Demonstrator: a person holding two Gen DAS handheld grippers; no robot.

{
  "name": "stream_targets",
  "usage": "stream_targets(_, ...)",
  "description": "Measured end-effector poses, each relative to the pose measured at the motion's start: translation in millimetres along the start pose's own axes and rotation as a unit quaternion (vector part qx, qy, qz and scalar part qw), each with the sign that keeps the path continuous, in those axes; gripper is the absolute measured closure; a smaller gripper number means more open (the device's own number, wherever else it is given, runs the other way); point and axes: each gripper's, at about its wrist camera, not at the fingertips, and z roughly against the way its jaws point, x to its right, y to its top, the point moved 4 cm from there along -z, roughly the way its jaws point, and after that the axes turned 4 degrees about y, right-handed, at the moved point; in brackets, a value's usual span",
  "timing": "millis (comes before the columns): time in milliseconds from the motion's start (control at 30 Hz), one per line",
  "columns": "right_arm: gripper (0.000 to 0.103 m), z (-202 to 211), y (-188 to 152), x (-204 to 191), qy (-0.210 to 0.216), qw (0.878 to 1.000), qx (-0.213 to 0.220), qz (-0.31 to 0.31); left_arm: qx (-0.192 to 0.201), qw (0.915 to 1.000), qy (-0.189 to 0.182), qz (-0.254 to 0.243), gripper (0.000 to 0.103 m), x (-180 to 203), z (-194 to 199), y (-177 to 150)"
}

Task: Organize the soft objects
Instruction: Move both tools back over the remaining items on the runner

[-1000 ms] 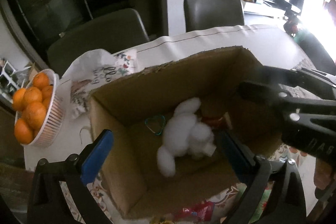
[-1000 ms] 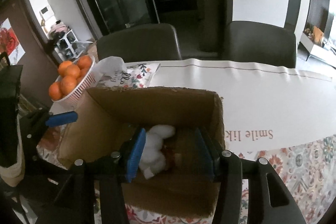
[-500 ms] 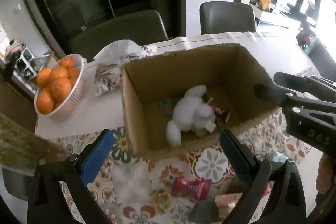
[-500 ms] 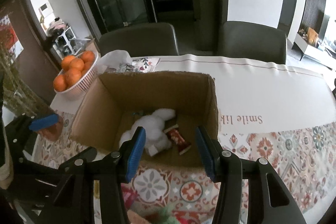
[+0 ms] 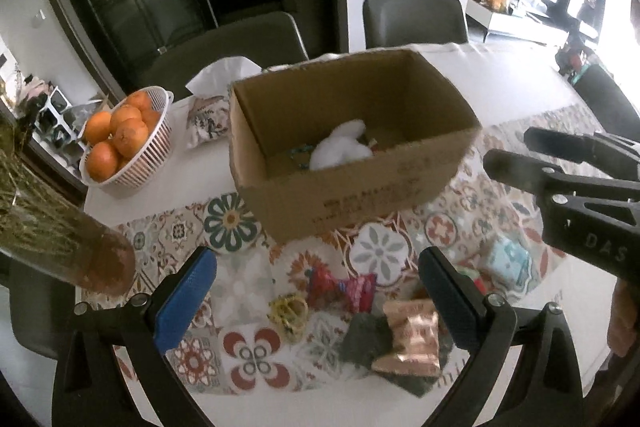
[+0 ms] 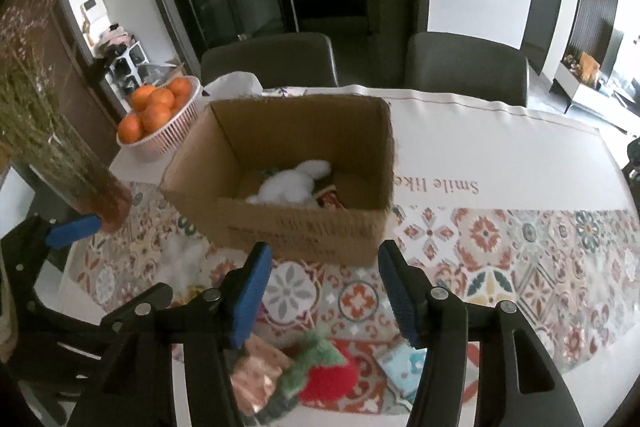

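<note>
Presently I see both tools held above the worktop (image 6: 500, 155), each spread wide and gripping nothing; my left tool (image 5: 318, 291) hangs over loose wrappers (image 5: 408, 337); my right tool (image 6: 324, 279) hangs over a red plush strawberry (image 6: 328, 373); the white plush toy (image 6: 292, 185) lies inside the cardboard box (image 6: 304, 227).

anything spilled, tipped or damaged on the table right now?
Nothing stands out. The cardboard box sits upright and intact with the white plush inside. The loose pile near the table's edge, including the red strawberry plush and copper wrapper, is just unsorted. The orange basket is upright. Both grippers are open and empty.
</note>
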Motion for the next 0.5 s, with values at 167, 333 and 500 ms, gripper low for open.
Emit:
stream_targets(167,0.045,4,-20,11,-0.019,1.000,-0.018,0.008,-0.012,0.9999,0.000,-0.012,0.000,15,5,-20)
stream_targets(333,0.045,7,-37,22,-0.044,0.998,-0.041,0.024,-0.037,0.9989,-0.005,-0.030,0.001,35,1,-39)
stream_targets(500,0.045,6,-52,28,-0.065,0.994,-0.076,0.049,-0.067,0.9967,-0.008,-0.046,0.001,51,-9,-53)
